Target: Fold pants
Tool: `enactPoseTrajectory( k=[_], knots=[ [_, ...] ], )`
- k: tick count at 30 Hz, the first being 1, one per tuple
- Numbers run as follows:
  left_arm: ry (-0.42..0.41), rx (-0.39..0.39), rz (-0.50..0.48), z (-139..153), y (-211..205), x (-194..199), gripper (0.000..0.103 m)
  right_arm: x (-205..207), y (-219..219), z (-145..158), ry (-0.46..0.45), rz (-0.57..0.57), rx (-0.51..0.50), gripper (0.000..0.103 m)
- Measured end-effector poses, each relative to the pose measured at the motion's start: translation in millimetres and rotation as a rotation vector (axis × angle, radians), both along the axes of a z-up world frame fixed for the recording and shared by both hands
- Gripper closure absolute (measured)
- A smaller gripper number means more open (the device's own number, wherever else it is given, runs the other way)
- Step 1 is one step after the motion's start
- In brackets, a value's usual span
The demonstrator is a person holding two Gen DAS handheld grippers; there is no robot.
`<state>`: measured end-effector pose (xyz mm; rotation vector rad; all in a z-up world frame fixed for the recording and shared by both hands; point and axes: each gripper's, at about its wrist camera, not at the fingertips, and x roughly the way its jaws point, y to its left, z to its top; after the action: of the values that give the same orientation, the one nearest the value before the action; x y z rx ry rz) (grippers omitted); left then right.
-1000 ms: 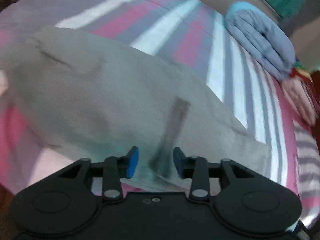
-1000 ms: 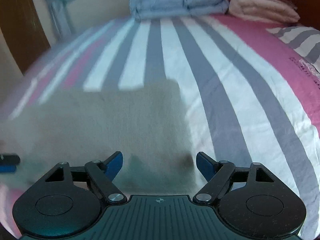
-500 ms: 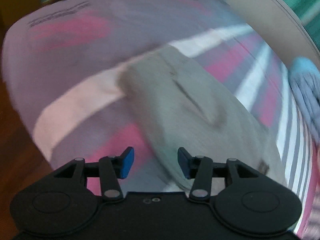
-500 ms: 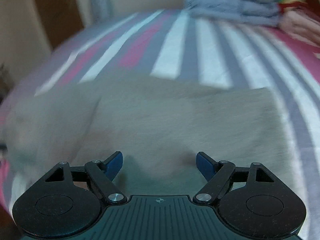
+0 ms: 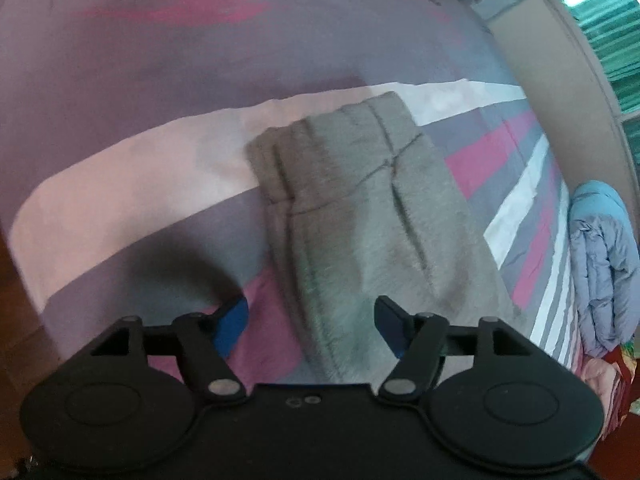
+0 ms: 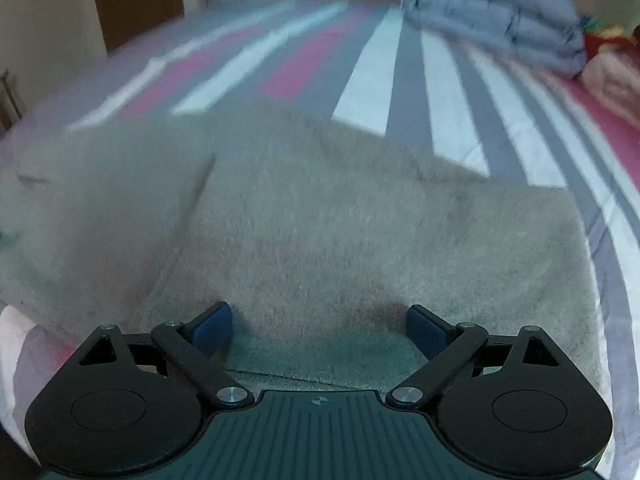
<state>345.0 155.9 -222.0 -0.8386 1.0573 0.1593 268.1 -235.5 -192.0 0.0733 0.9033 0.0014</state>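
Grey pants (image 5: 360,216) lie folded lengthwise on the striped bed, waistband end toward the near left corner. My left gripper (image 5: 312,316) is open and hovers over the pants' near edge, its blue pads either side of the cloth, holding nothing. In the right wrist view the same pants (image 6: 340,220) spread wide across the frame, a fold line running at the left. My right gripper (image 6: 320,324) is open just above the cloth and empty.
The bed has a pink, grey and white striped sheet (image 6: 408,80). A folded blue-grey quilt (image 6: 492,24) and a pink blanket (image 6: 612,80) lie at the far end. The bed's edge and wooden floor (image 5: 20,320) show at the left.
Both grippers have swung toward the pants' waistband end. The left gripper has opened wider. The right view now shows more of the pants, its gripper still open.
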Motion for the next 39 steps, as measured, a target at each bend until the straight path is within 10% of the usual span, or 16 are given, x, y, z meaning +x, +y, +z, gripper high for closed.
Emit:
enactPoseTrajectory(
  k=[12, 17, 20, 22, 24, 39],
  knots=[
    [-0.207, -0.355, 0.156, -48.2, 19.7, 11.6, 0.022, 2.9, -6.6, -3.2, 0.018, -0.012, 0.025, 0.0],
    [-0.257, -0.392, 0.157, -52.3, 15.6, 24.3, 0.023, -1.3, -4.0, -2.4, 0.01, -0.019, 0.021, 0.0],
    [-0.26, -0.364, 0.145, -49.8, 10.0, 28.0, 0.026, -1.6, -3.5, -3.9, 0.003, -0.021, 0.015, 0.0],
    [-0.251, -0.351, 0.147, -47.0, 10.1, 25.6, 0.046, -2.3, -3.4, -4.0, -0.001, -0.023, 0.013, 0.0],
    [-0.226, -0.36, 0.142, -49.6, 12.4, 26.4, 0.091, -2.5, -4.2, -3.9, -0.003, -0.022, 0.014, 0.0],
    [-0.454, 0.001, -0.239, 81.3, -77.9, 15.7, 0.094, -9.0, 3.0, -0.3, -0.025, 0.021, -0.087, 0.001]
  ],
)
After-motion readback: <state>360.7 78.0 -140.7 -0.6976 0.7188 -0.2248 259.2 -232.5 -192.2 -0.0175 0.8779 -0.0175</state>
